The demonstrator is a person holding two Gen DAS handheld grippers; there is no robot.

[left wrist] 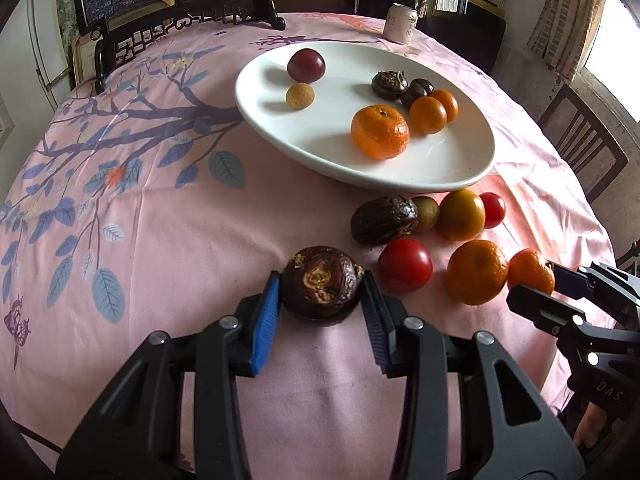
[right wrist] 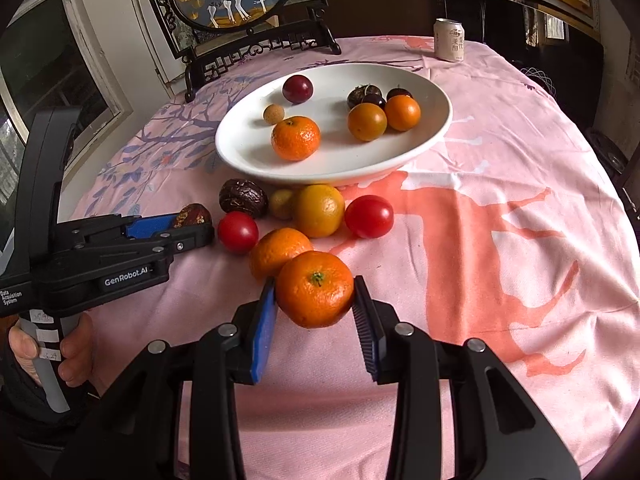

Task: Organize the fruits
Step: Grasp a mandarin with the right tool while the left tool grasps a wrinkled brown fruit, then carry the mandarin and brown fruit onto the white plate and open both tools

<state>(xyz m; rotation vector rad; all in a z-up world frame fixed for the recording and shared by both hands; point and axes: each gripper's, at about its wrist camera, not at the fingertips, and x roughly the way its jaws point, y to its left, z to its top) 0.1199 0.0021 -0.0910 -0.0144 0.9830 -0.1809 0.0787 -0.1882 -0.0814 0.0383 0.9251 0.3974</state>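
Pink cloth covers the round table, with a white plate at 12 o'clock holding seven fruits: a plum, a longan, a tangerine and a dark-and-orange cluster. At 6 o'clock in the left view, the left gripper pinches a dark shrivelled fruit resting on the cloth. Between the grippers six loose fruits lie below the plate. The right gripper clamps a small tangerine. Roughly half looks sorted; eight remain off the plate.

Both wrist views look forward and down from low over the worktop, close, sharing the white plate and loose fruit.
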